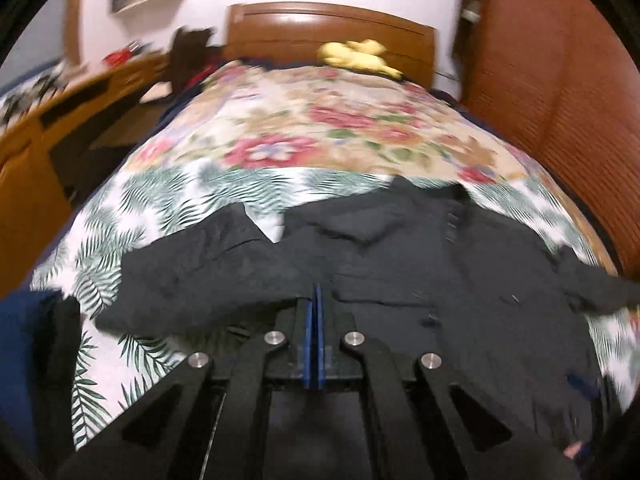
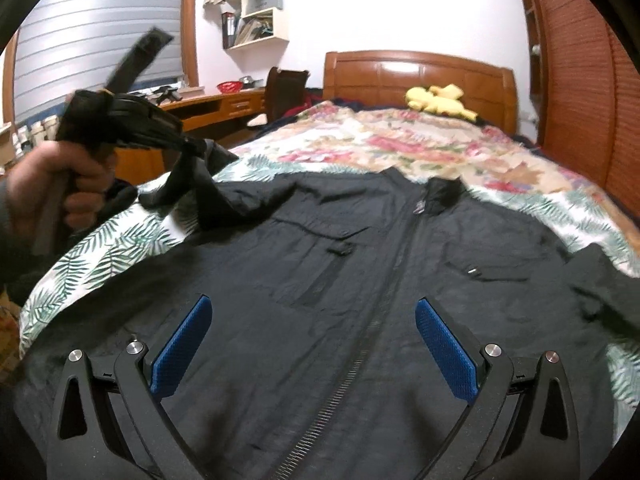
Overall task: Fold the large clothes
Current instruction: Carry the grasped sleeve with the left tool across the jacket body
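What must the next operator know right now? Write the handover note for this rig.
Left gripper: shut on the sleeve of the black zip-front jacket, lifted off the bed.
Right gripper: open, empty, hovering over the jacket's lower front.
Jacket lies front up, zipped, on the leaf-print sheet, collar toward the wooden headboard.
Done: sleeve gripped.
Left: probably fold that sleeve across the chest, then the other sleeve and body.

left gripper (image 1: 316,300): black links, silver pins | right gripper (image 2: 314,344): blue ribbed pads

Yellow plush toy (image 2: 438,100) by headboard (image 2: 416,74); wall shelf (image 2: 260,12); desk (image 2: 216,110)
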`<state>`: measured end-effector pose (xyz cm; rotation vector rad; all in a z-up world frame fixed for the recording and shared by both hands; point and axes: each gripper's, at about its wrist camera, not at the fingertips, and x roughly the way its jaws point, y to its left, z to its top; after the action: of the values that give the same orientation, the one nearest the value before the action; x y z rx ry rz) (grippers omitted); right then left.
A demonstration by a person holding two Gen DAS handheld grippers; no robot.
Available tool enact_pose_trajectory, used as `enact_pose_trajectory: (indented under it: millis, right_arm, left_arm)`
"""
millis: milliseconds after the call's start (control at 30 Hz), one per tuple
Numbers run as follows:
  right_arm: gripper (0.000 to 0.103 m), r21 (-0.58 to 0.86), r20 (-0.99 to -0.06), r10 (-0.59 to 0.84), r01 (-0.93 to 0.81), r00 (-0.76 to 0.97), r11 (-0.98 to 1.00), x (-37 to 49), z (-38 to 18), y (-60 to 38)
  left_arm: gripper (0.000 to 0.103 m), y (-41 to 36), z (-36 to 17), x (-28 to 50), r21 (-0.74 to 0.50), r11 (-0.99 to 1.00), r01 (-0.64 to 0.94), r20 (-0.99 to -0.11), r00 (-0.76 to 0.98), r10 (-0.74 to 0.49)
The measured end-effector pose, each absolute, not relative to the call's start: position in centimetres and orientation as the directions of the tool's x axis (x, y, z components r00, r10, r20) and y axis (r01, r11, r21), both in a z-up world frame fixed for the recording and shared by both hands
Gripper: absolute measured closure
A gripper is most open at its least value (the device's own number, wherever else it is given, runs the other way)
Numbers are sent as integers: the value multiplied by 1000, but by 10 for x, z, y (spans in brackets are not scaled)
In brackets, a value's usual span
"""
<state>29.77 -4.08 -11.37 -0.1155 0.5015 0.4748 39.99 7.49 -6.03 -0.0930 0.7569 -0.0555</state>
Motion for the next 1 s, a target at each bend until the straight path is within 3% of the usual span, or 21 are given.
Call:
enact_pose_trajectory:
  millis: [200, 333, 533, 600, 700, 1000]
  right_arm:
    - [0, -38, -472, 369, -436, 801, 899, 292, -111, -50]
    - [0, -44, -484, 362, -435, 797, 899, 294, -118, -51]
    - [0, -51, -485, 358, -434, 798, 899, 295, -121, -53]
    - [0, -61, -487, 354, -436, 798, 898, 296, -122, -51]
    - [0, -70, -489, 354, -441, 797, 895, 297, -122, -47]
    - [0, -56, -512, 356, -444, 782, 894, 303, -128, -43]
  left_arm:
    - [103, 46, -61, 375, -24, 997, 77, -716, 694, -71]
    - [102, 55, -73, 370, -36, 998, 55, -756, 652, -63]
    - [89, 82, -63, 353, -51, 998, 28, -726, 685, -57]
    - [77, 92, -53, 346, 0, 1000, 2, -701, 713, -2]
    - [69, 113, -45, 346, 6, 999, -31, -679, 733, 27]
    - [66, 186, -101, 368, -81, 986, -146, -744, 667, 38]
